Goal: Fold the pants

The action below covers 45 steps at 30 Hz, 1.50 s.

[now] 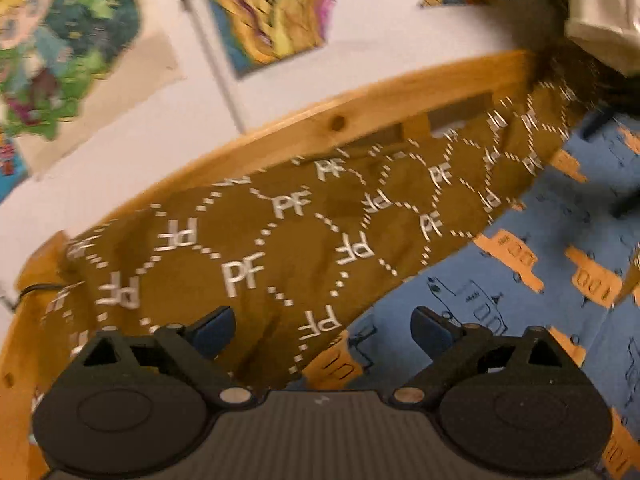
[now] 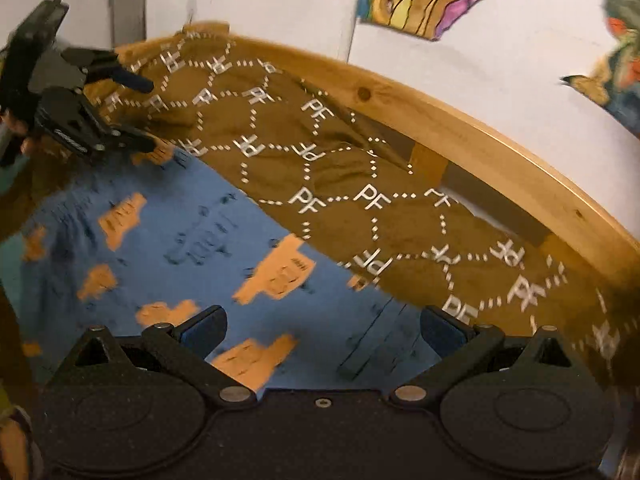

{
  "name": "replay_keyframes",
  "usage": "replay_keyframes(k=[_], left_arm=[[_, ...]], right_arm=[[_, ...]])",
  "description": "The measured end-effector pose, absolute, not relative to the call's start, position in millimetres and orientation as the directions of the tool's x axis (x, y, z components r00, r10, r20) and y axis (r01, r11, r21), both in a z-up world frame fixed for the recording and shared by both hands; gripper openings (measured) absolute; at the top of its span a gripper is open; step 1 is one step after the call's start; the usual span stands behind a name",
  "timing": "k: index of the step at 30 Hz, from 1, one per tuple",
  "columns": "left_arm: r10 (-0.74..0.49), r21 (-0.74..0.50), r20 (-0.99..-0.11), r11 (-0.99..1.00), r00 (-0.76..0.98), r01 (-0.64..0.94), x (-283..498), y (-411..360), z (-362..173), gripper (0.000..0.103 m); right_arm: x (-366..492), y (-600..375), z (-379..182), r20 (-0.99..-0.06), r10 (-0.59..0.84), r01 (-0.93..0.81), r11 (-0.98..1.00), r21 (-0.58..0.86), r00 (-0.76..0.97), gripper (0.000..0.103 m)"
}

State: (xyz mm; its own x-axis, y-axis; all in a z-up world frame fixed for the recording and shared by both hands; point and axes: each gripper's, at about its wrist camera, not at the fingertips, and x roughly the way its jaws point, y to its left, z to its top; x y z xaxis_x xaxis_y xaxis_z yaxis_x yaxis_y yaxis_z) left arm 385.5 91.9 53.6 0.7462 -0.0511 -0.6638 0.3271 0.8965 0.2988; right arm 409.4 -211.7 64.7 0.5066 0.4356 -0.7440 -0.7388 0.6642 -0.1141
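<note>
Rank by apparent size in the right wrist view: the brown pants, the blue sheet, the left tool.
1. Pants and sheet: they fill similar areas, so no order between them.
2. Left tool, clearly smallest.

- The brown pants [image 1: 304,236] carry white "PF" letters, repeated inside dotted hexagons, some upside down.
- Beside the pants, the blue bedsheet [image 2: 208,216] bears dark marks, possibly lettering, too blurred to read.

- Warm, rather dim indoor light; colours look yellowish.
- Both views show motion blur, strongest on the wall posters [image 1: 276,8].
- Fisheye bends the wooden rail [image 2: 460,120]; corners are black.
</note>
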Motion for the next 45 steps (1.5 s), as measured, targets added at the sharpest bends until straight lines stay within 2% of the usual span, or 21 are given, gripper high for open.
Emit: replay_keyframes(k=[3, 6, 8, 9, 11, 16, 19, 21, 23, 25, 26, 29, 34, 37, 40, 42, 43, 44, 45], left_arm=[[-0.087, 0.272, -0.702, 0.885, 0.707, 0.379, 398.9, 87.5, 45.2, 0.083], [-0.121, 0.226, -0.749, 0.877, 0.652, 0.423, 410.7, 83.8, 39.0, 0.063], [-0.115, 0.235, -0.782, 0.855, 0.612, 0.462, 417.5, 77.6, 33.0, 0.044], [-0.1, 0.255, -0.795, 0.84, 0.598, 0.479, 420.4, 73.3, 29.8, 0.038], [-0.058, 0.302, -0.815, 0.807, 0.577, 0.508, 423.8, 64.2, 21.5, 0.016], [-0.034, 0.307, -0.825, 0.811, 0.564, 0.498, 425.6, 57.7, 10.9, 0.003], [-0.014, 0.302, -0.812, 0.845, 0.584, 0.44, 425.5, 57.8, 9.2, 0.001], [0.016, 0.317, -0.791, 0.866, 0.612, 0.387, 420.2, 55.9, 12.4, 0.001], [0.038, 0.355, -0.758, 0.862, 0.652, 0.362, 410.4, 49.9, 14.7, 0.001], [0.061, 0.392, -0.729, 0.854, 0.682, 0.343, 402.4, 44.3, 16.0, 0.001], [0.065, 0.396, -0.722, 0.856, 0.689, 0.334, 400.4, 43.5, 16.1, 0.001], [0.082, 0.403, -0.691, 0.868, 0.718, 0.289, 397.5, 45.3, 18.7, 0.001], [0.148, 0.449, -0.616, 0.873, 0.773, 0.191, 407.8, 49.5, 33.9, 0.001], [0.17, 0.437, -0.614, 0.886, 0.77, 0.153, 422.9, 57.5, 37.5, 0.001], [0.203, 0.462, -0.631, 0.874, 0.749, 0.152, 437.7, 62.6, 22.7, 0.001], [0.206, 0.458, -0.649, 0.874, 0.732, 0.161, 446.1, 67.7, 12.4, 0.009], [0.195, 0.442, -0.663, 0.881, 0.723, 0.167, 448.7, 72.1, 10.7, 0.014], [0.176, 0.417, -0.673, 0.893, 0.718, 0.172, 448.1, 78.4, 11.8, 0.018], [0.154, 0.391, -0.678, 0.904, 0.719, 0.175, 447.8, 85.1, 15.6, 0.021]], right_arm=[[442.7, -208.2, 50.3, -0.766, 0.431, -0.76, 0.639, -0.114, 0.477, 0.1], [471.0, -202.7, 37.0, -0.793, 0.442, -0.788, 0.612, -0.075, 0.419, 0.09], [487.0, -198.4, 28.6, -0.813, 0.429, -0.799, 0.596, -0.072, 0.394, 0.083], [493.3, -195.7, 24.5, -0.825, 0.416, -0.806, 0.588, -0.076, 0.382, 0.081], [505.3, -192.3, 16.7, -0.847, 0.384, -0.813, 0.575, -0.091, 0.367, 0.078], [529.7, -197.5, 3.7, -0.895, 0.342, -0.83, 0.556, -0.052, 0.286, 0.077], [534.5, -201.1, -3.2, -0.904, 0.344, -0.823, 0.568, -0.015, 0.254, 0.074], [529.9, -201.9, -3.4, -0.894, 0.358, -0.826, 0.564, -0.024, 0.27, 0.063], [520.0, -200.2, -1.3, -0.882, 0.368, -0.83, 0.556, -0.044, 0.294, 0.034], [505.9, -198.0, 1.7, -0.869, 0.369, -0.845, 0.525, -0.098, 0.33, 0.023], [500.8, -197.3, 1.8, -0.864, 0.365, -0.851, 0.51, -0.126, 0.347, 0.013], [497.1, -199.4, 2.6, -0.848, 0.358, -0.834, 0.528, -0.161, 0.39, 0.002], [498.9, -202.9, 30.0, -0.748, 0.386, -0.767, 0.593, -0.246, 0.539, 0.001], [512.0, -194.7, 44.3, -0.692, 0.393, -0.718, 0.646, -0.26, 0.605, 0.001], [525.8, -177.8, 40.6, -0.712, 0.363, -0.716, 0.64, -0.279, 0.601, 0.002], [533.8, -165.7, 25.4, -0.732, 0.328, -0.716, 0.63, -0.302, 0.597, 0.004], [536.6, -158.7, 17.8, -0.744, 0.311, -0.715, 0.629, -0.306, 0.591, 0.012], [536.9, -156.9, 10.4, -0.753, 0.296, -0.712, 0.631, -0.308, 0.588, 0.024], [537.2, -156.1, 5.2, -0.756, 0.287, -0.709, 0.632, -0.313, 0.589, 0.029]])
